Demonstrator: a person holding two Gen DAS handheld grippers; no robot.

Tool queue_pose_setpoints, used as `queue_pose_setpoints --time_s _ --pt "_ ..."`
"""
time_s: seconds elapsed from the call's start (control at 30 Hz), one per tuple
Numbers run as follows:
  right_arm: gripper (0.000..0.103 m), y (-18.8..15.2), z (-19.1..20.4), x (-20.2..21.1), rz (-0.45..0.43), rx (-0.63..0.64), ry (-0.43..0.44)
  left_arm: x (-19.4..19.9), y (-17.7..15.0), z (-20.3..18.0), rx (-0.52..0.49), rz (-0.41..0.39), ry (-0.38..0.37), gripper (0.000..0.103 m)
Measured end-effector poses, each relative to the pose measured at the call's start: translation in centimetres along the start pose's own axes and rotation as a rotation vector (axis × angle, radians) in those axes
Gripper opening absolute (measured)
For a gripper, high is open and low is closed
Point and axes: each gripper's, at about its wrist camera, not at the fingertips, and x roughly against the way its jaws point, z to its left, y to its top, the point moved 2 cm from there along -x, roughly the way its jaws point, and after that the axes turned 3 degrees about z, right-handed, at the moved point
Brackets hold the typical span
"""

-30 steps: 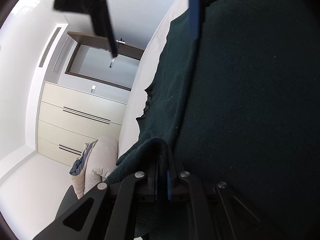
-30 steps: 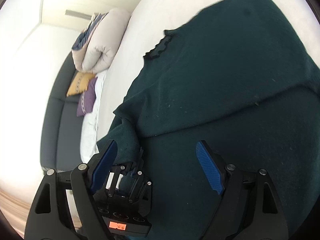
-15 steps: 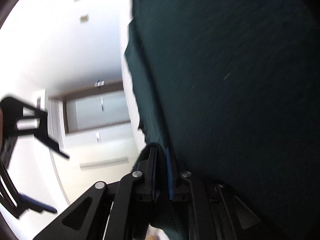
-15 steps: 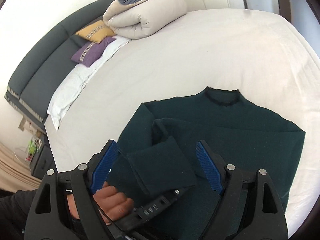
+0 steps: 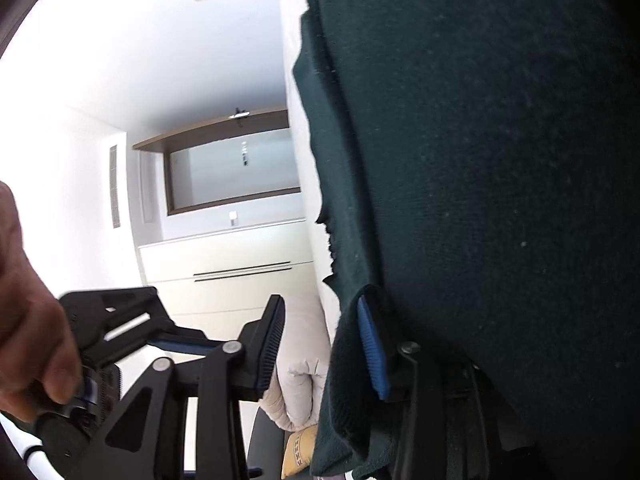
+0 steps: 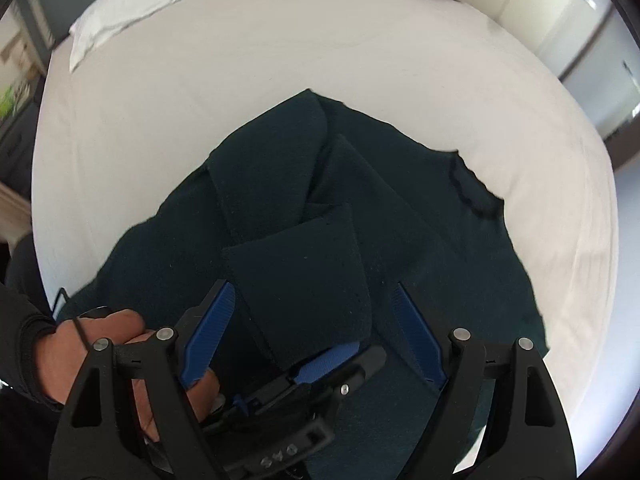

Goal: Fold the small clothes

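A dark green sweater (image 6: 400, 208) lies flat on the white bed (image 6: 280, 60), with one sleeve (image 6: 300, 276) folded back across its body. In the left wrist view the sweater (image 5: 500, 160) fills the right side. My left gripper (image 5: 322, 346) points level at the sleeve cuff. Its jaws are opening, and the cuff still drapes over the right pad (image 5: 372, 348) while the left pad stands clear of it. From above, the left gripper (image 6: 352, 356) sits under the cuff, held by a hand (image 6: 100, 344). My right gripper (image 6: 312, 336) hovers over the sleeve, pointing down, open and holding nothing.
A rolled duvet (image 5: 300, 372) and a yellow cushion (image 5: 296, 452) lie at the head of the bed, beside a white pillow (image 6: 120, 20). Pale drawers (image 5: 232, 264) and a door (image 5: 232, 168) stand beyond. Bare sheet surrounds the sweater.
The left jaws, shut on the sleeve cuff before, have parted. The right gripper has risen and swung round to look down on the sweater and the left gripper.
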Motion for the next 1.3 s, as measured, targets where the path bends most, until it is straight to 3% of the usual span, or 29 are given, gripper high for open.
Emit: queue_pose_setpoints --time_s 0.13,0.33,0.37,0.43,0.47,0.63,0.77,0.9,1.07,1.23,1.3 --pt "0.080 1.4 4.4 -2.5 0.097 0.169 -0.101 0.6 -0.6 0.1 0.038 0.029 0.006 0.044" --pt "0.079 2.3 6.4 -7.1 0.218 0.211 -0.170 1.5 -1.4 0.0 0.068 0.034 0.006 0.044" --pt "0.075 2.3 6.3 -7.6 0.236 0.204 -0.185 1.5 -1.4 0.1 0.077 0.037 0.005 0.044" --pt "0.035 2.4 5.7 -7.8 0.268 0.150 -0.158 1.4 -1.5 0.1 0.092 0.039 0.002 0.044" --pt "0.032 2.4 5.3 -7.5 0.267 0.124 -0.144 1.4 -1.6 0.2 0.098 0.037 0.003 0.044" --pt "0.013 3.2 2.6 -3.6 0.171 0.025 -0.117 1.3 -1.9 0.4 0.119 0.034 0.006 0.053" --pt "0.009 3.9 -2.3 0.1 0.024 -0.157 -0.043 2.0 -3.0 1.7 0.171 0.040 0.000 0.075" --pt "0.008 2.9 -7.6 2.9 -0.126 -0.362 0.067 2.4 -5.5 2.9 0.259 0.099 -0.057 0.085" --pt "0.008 -0.8 -14.7 2.3 -0.246 -0.604 0.254 2.8 -9.3 3.7 0.400 0.199 -0.151 0.086" --pt "0.004 -7.5 -19.9 -0.8 -0.365 -0.868 0.433 1.5 -13.3 5.0 0.581 0.332 -0.248 0.096" --pt "0.004 -9.6 -20.5 -2.2 -0.380 -0.917 0.440 1.2 -13.9 4.9 0.587 0.349 -0.255 0.099"
